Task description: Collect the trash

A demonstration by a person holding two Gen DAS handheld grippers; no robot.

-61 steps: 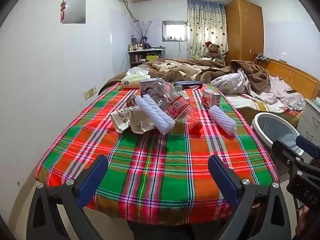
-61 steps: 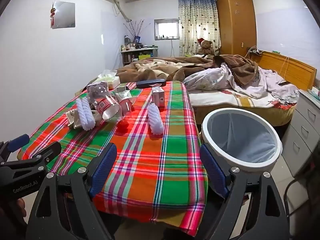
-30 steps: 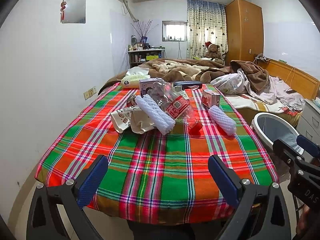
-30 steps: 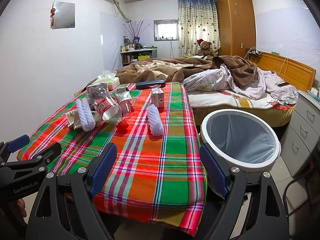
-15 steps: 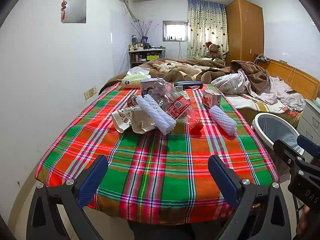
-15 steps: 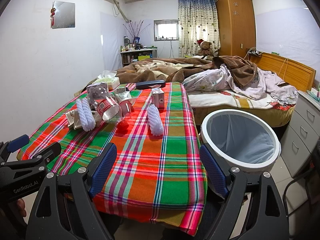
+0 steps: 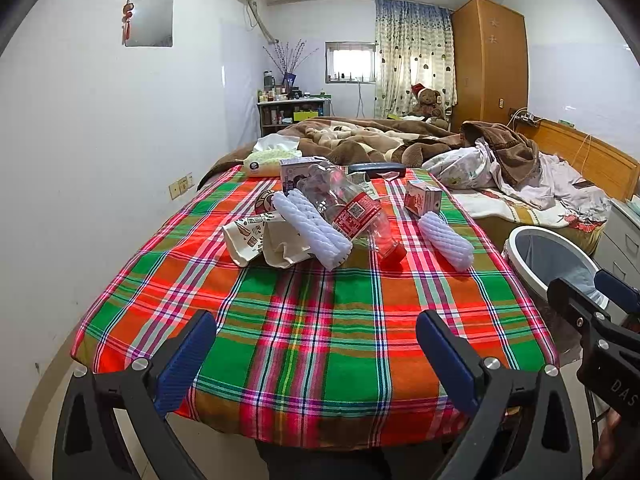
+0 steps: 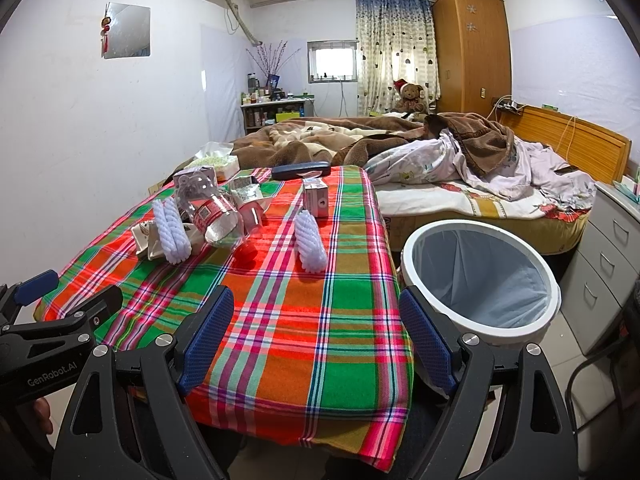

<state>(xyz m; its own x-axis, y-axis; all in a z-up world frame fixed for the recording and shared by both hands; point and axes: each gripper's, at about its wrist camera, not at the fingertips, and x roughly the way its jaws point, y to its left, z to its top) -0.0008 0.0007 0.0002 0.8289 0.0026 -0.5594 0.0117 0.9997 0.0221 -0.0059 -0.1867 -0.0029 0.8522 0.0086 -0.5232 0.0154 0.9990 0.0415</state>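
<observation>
at the near edge, left wrist view: left gripper (image 7: 316, 344) held wide open and empty over the plaid tablecloth (image 7: 320, 320).
far middle of table: clear plastic bottle (image 7: 352, 212) lying on its side, red cap toward us.
left of bottle: long white foam net (image 7: 312, 228) lying across crumpled paper bags (image 7: 260, 240).
right of bottle: shorter foam net (image 7: 446, 240), small red carton (image 7: 422, 198) just beyond it.
far right, beside table: white trash bin (image 7: 516, 240).
right wrist view, near edge: right gripper (image 8: 316, 330) spread apart, nothing between its fingers.
right of table: trash bin (image 8: 408, 248) with grey liner, on the floor.
far side: unmade bed (image 8: 400, 148).
</observation>
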